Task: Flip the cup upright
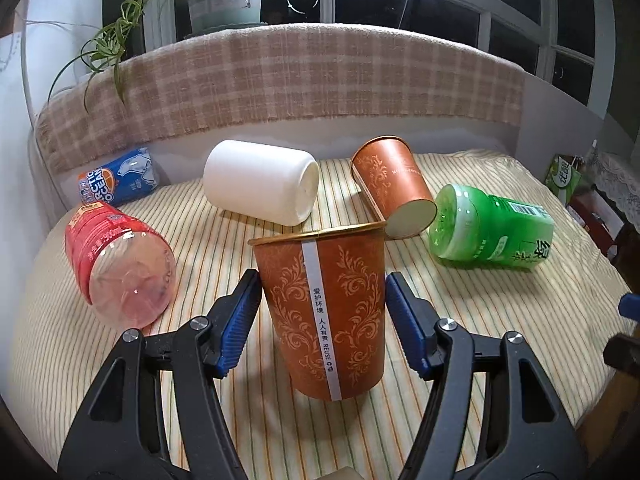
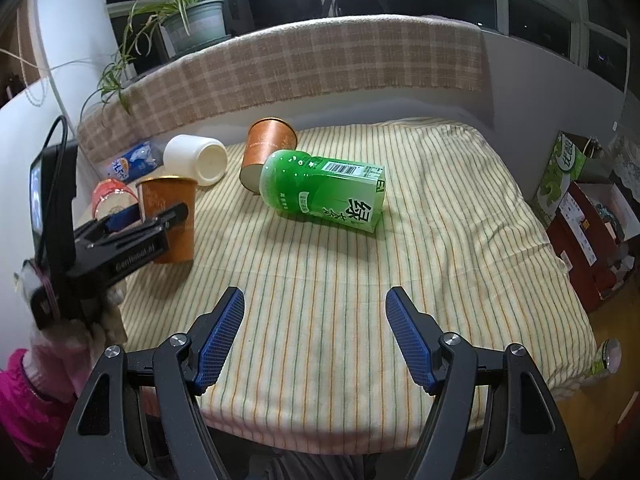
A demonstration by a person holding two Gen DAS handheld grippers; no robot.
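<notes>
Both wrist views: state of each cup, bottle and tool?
Near orange cup: upright, mouth up, between the left tool's fingers.
Far orange cup: on its side.
White cup: on its side.
Green bottle: on its side.
Red bottle: on its side.
Left tool: open around the near cup.
Right tool: open, empty.

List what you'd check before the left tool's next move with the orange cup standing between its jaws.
1. Near orange cup mouth up: ok.
2. Its base on the striped cloth: ok.
3. Left gripper jaws on either side of that cup: ok.
4. Jaws actually pinching it: cannot tell.
5. Right gripper open, empty, away from the cups: ok.
6. Far orange cup upright: not ok, it lies on its side.
</notes>
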